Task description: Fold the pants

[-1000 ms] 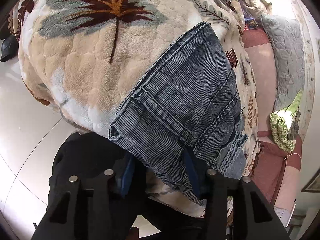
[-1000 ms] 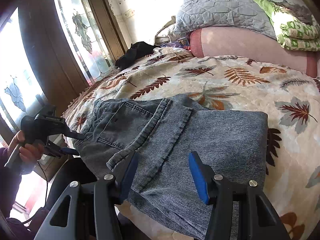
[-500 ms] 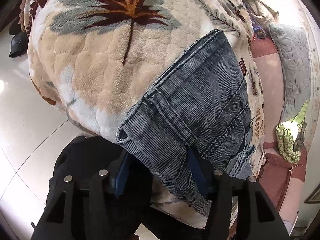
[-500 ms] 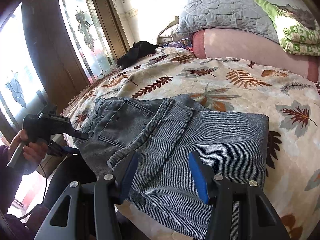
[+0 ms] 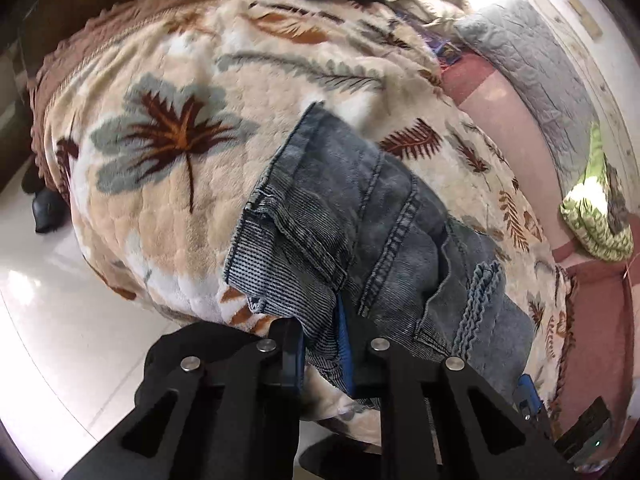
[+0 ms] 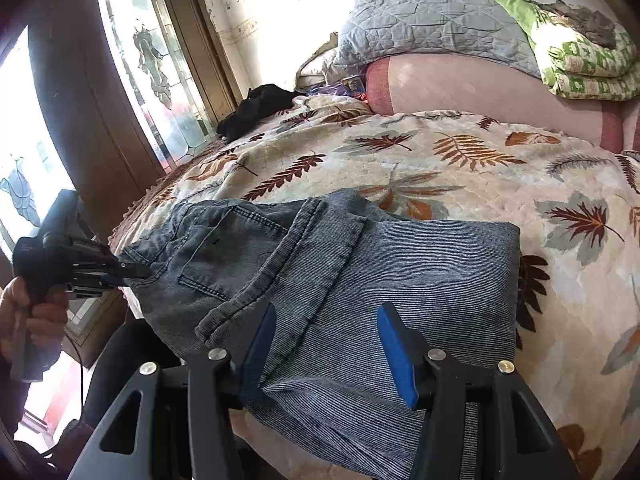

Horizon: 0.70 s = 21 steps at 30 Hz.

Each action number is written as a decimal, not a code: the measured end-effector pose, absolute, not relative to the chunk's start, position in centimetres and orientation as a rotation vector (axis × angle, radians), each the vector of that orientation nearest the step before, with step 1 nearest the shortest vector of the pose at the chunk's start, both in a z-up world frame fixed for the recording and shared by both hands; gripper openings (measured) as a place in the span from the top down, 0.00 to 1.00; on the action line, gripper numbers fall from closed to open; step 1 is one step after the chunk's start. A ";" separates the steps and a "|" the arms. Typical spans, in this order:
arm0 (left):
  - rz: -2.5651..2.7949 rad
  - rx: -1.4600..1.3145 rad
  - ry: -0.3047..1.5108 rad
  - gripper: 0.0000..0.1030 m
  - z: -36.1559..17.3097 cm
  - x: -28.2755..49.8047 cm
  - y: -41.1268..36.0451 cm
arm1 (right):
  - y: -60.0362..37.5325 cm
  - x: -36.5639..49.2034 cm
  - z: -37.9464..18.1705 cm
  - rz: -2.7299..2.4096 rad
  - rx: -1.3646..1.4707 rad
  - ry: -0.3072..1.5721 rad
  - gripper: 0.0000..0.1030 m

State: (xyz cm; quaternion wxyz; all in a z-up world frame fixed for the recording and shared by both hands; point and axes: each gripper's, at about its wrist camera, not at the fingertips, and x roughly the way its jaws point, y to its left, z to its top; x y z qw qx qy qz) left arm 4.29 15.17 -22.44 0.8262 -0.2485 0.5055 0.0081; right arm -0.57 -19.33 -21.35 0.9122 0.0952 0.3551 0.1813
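Observation:
The grey-blue jeans [image 6: 360, 276] lie folded on the leaf-print blanket [image 6: 460, 168] at the bed's near edge, and also show in the left wrist view [image 5: 360, 216]. My left gripper [image 5: 322, 344] is shut on the waistband end of the jeans; it also shows in the right wrist view [image 6: 120, 270], pinching the left corner. My right gripper [image 6: 326, 344] is open, its blue pads either side of the folded leg edge, not clamping it.
A pink bolster [image 6: 480, 88], a grey quilted pillow [image 6: 432, 20] and a green folded quilt [image 6: 580, 60] lie at the bed's head. A black garment [image 6: 256, 108] sits at the far left corner. White floor tiles [image 5: 60, 320] are below the bed; a wooden glass door [image 6: 132, 80] stands left.
My left gripper has closed from open onto the jeans' waistband corner and swung round toward the bed. My right gripper has stayed open in place.

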 end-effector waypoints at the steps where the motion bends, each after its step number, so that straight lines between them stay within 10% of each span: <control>1: 0.006 -0.485 1.045 0.86 -21.4 4.1 14.4 | -19.5 -0.5 -21.5 0.362 0.199 0.737 0.45; 13: -0.308 0.044 0.770 0.87 -11.4 1.3 -2.8 | -27.4 0.9 -22.7 0.076 0.486 0.765 0.45; 21: -0.614 0.272 0.831 0.87 -17.1 -1.4 -16.4 | -35.4 -0.8 -23.4 -0.063 0.750 0.683 0.45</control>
